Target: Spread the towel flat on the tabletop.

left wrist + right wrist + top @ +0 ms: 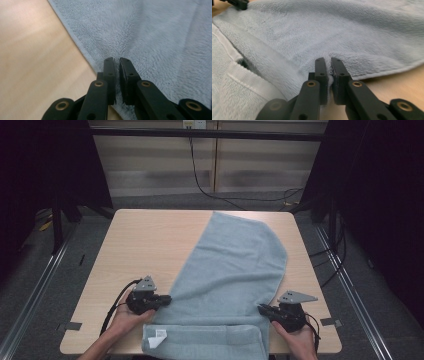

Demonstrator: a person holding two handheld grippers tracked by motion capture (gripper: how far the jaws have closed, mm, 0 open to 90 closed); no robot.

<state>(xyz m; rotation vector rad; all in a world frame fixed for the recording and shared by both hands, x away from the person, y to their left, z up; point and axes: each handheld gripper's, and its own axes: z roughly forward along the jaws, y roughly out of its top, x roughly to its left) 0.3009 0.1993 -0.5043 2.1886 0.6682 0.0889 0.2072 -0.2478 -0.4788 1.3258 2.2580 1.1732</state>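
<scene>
light blue towel (232, 270) lying diagonally from lower left to upper centre of the table (150, 240). left gripper (167, 298) and right gripper (261, 308), jaws pressed together, each pinch an opposite long edge near the folded lower end.

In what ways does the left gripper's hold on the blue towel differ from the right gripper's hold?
The left gripper pinches the towel at its left long edge, the right gripper at the opposite, right edge. The left gripper's hold sits a little farther up the table than the right one's, which lies closer to the folded end near the person. Shared: both have their jaws shut on towel fabric, low over the table.
</scene>
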